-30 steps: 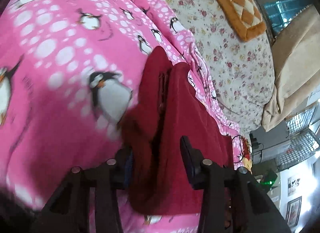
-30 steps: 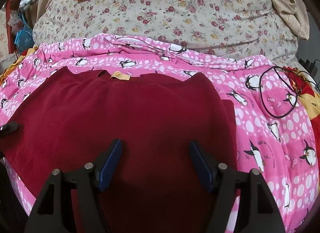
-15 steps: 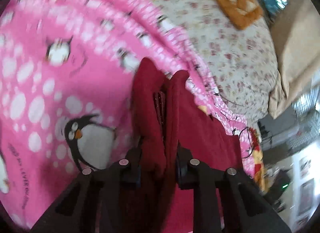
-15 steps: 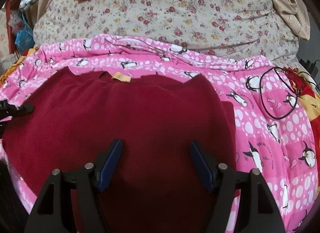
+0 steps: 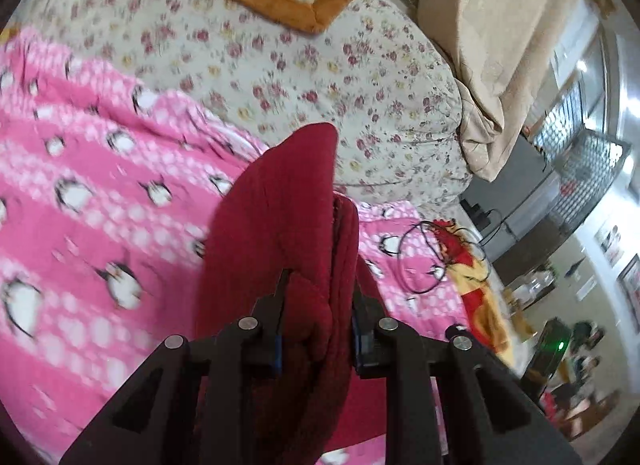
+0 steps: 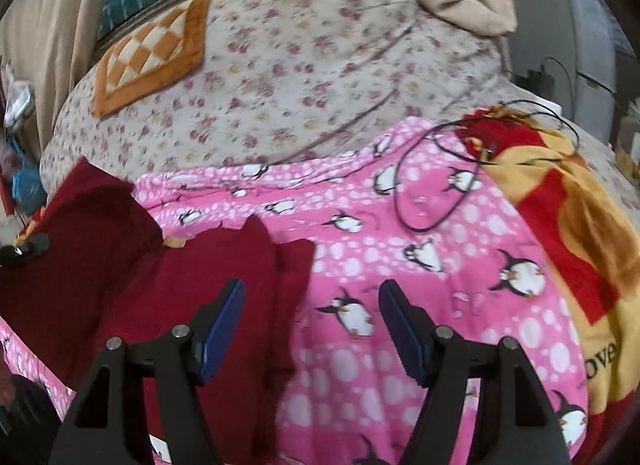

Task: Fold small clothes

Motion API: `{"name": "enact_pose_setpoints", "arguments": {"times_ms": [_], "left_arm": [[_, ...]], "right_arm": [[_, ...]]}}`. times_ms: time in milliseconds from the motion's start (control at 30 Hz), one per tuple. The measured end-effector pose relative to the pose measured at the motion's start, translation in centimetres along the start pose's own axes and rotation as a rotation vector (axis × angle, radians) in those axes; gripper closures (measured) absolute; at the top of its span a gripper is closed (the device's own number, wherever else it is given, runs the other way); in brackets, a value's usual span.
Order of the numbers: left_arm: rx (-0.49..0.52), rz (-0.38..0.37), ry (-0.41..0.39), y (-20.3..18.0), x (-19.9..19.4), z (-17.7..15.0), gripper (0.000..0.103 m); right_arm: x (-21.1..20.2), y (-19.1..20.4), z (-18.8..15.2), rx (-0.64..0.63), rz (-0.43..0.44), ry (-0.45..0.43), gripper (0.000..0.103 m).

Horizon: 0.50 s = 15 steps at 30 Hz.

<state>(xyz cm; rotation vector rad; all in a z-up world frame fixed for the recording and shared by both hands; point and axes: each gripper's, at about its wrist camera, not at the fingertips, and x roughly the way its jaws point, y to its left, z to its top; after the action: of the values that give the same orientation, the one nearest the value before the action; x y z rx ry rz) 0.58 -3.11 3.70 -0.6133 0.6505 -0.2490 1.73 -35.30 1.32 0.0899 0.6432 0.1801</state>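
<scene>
Right now my left tongs (image 5: 316, 329) clench a bunched fold of the soft, floppy maroon top (image 6: 192, 289) near the bed's (image 6: 320, 77) front edge, right tongs (image 6: 312, 321) released, its far hem being my next grip.

Left gripper (image 5: 316, 317) in my left hand: jaws clamped tight, cloth bunched between pads, pointed forward and downward; right gripper (image 6: 312, 329) in my right hand: jaws stood wide apart, blue pads (image 6: 224, 325) bare, nothing between them, angled downward.
</scene>
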Motion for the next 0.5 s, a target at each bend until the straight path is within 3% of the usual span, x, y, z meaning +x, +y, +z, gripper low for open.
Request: {"name": "enact_pose_setpoints", "arguments": {"times_ms": [133, 167, 267, 400, 467, 500], "left_arm": [[-0.031, -0.015, 0.028, -1.3, 1.8, -0.9, 0.099], [-0.024, -0.008, 0.025, -1.8, 1.9, -1.1, 0.099], [-0.009, 0.001, 0.029, -2.5, 1.9, -1.2, 0.099], [0.006, 0.011, 0.042, -3.2, 1.6, -1.1, 0.099], [0.03, 0.022, 0.036, -3.7, 1.5, -1.2, 0.099], [0.041, 0.032, 0.028, -3.8, 1.4, -1.2, 0.099]], "right_arm": [[0.5, -0.6, 0.0, 0.015, 0.009, 0.025, 0.03], [0.7, -0.6, 0.2, 0.032, 0.06, 0.039, 0.03], [2.8, 1.5, 0.9, 0.063, 0.358, 0.125, 0.036], [7.6, 7.8, 2.4, -0.074, 0.405, 0.253, 0.043], [10.3, 8.7, 3.2, -0.012, 0.487, 0.316, 0.057], [11.4, 7.8, 3.4, 0.089, 0.55, 0.34, 0.057]]}}
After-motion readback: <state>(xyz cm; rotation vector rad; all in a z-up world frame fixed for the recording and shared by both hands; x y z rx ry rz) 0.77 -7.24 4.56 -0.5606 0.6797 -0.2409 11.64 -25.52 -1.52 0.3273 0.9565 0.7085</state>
